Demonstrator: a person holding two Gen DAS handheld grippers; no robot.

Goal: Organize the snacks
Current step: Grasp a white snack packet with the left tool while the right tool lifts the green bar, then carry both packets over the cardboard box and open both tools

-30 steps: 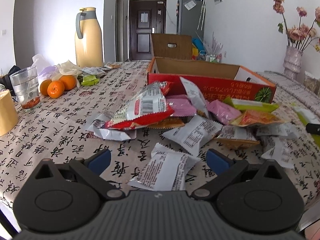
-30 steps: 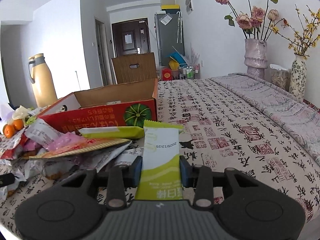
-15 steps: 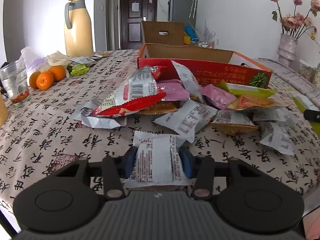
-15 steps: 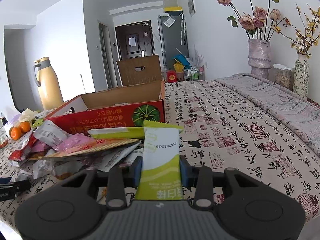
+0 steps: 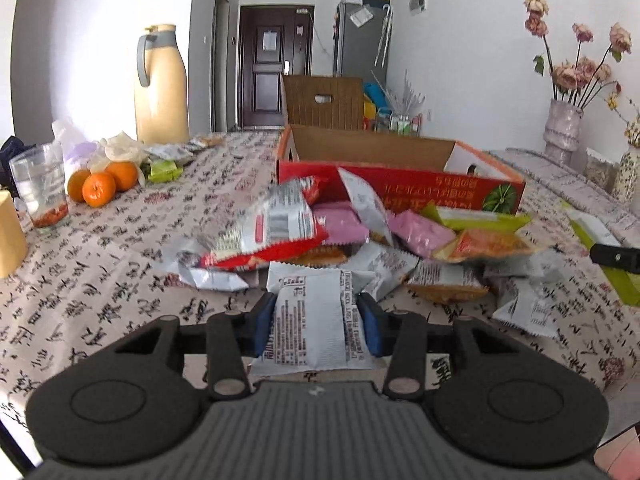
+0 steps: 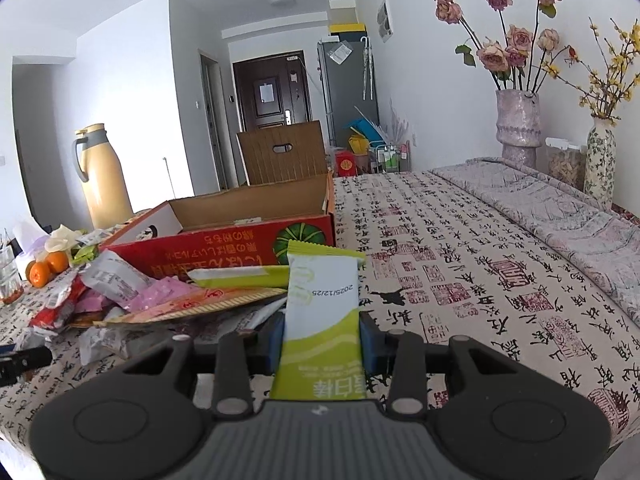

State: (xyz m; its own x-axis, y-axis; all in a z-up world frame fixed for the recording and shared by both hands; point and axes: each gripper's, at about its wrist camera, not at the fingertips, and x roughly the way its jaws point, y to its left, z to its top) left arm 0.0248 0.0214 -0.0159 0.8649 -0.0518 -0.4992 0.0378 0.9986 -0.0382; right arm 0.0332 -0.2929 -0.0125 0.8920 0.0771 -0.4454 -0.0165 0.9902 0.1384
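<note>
My left gripper is shut on a white snack packet with printed text, held just above the tablecloth in front of a pile of snack packets. Behind the pile stands an open red cardboard box. My right gripper is shut on a green and white snack bar, lifted clear of the table. The same box and pile lie to its left. The right gripper's tip and its bar show at the right edge of the left wrist view.
A yellow thermos jug, oranges and a glass stand at the table's left. Vases with dried flowers line the right wall side. A brown chair back rises behind the box. Patterned tablecloth stretches to the right.
The left gripper closed on the white packet that lay between its open fingers and lifted it slightly. The right gripper kept its hold on the green bar with little movement.
</note>
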